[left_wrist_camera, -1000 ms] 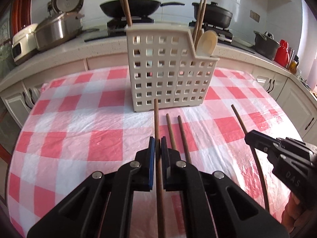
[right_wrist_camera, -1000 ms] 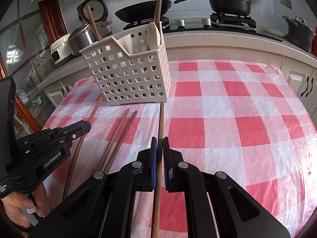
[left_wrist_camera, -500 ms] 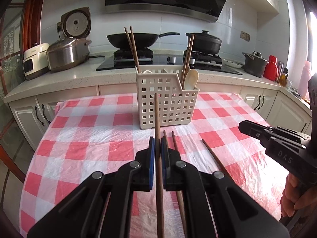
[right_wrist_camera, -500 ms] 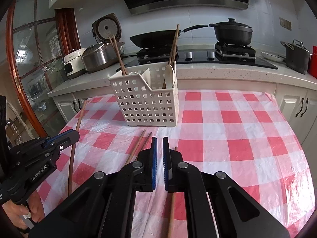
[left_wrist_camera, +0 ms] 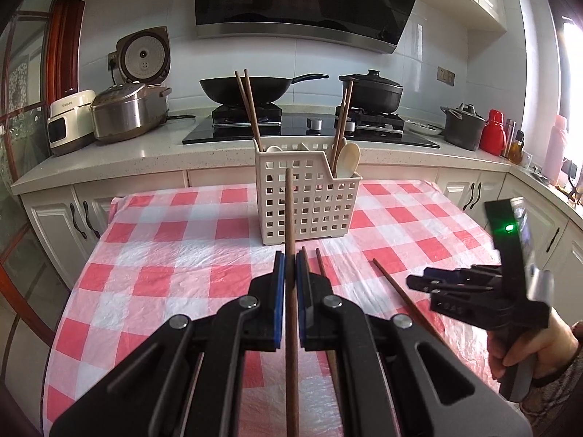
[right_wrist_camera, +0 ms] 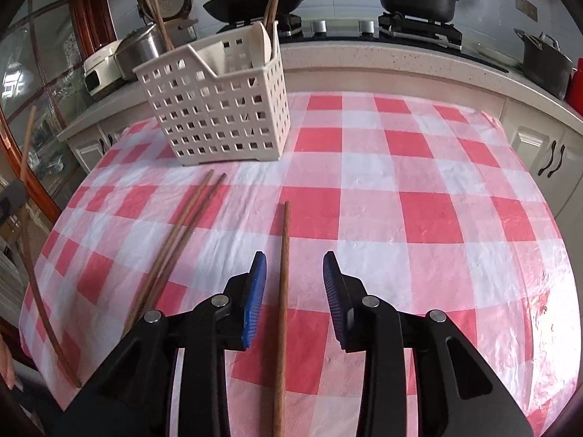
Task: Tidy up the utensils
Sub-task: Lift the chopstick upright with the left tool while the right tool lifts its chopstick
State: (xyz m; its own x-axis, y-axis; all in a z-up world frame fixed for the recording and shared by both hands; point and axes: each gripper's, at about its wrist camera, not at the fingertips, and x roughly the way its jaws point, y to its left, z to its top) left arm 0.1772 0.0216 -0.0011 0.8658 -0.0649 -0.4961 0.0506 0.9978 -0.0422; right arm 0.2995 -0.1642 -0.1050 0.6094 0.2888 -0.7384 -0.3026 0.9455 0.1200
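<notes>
Between the right gripper's (right_wrist_camera: 294,273) opening fingers, a brown wooden chopstick (right_wrist_camera: 282,291) lies lengthwise, unpinched; left gripper (left_wrist_camera: 290,273) pinches another.

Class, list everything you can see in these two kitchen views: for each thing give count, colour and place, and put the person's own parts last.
Utensil basket: one, cream, on the table.
Tablecloth: one, red and white check, over the table.
Chopsticks in basket: four, brown, standing in two pairs.
Spoon: one, cream, in the basket.
Loose chopsticks: a brown pair lying before the basket.
Single chopstick: one, brown, lying between the right tool's pads.
Held chopstick: one, brown, in the left tool.
Wok: one, black, on the hob.
Lidded pot: one, black, on the hob.
Rice cookers: several, on the counter at left.
Left tool: shut on the held chopstick.
Right tool: jaws opening.
Hand: one, gripping the right tool's handle.
</notes>
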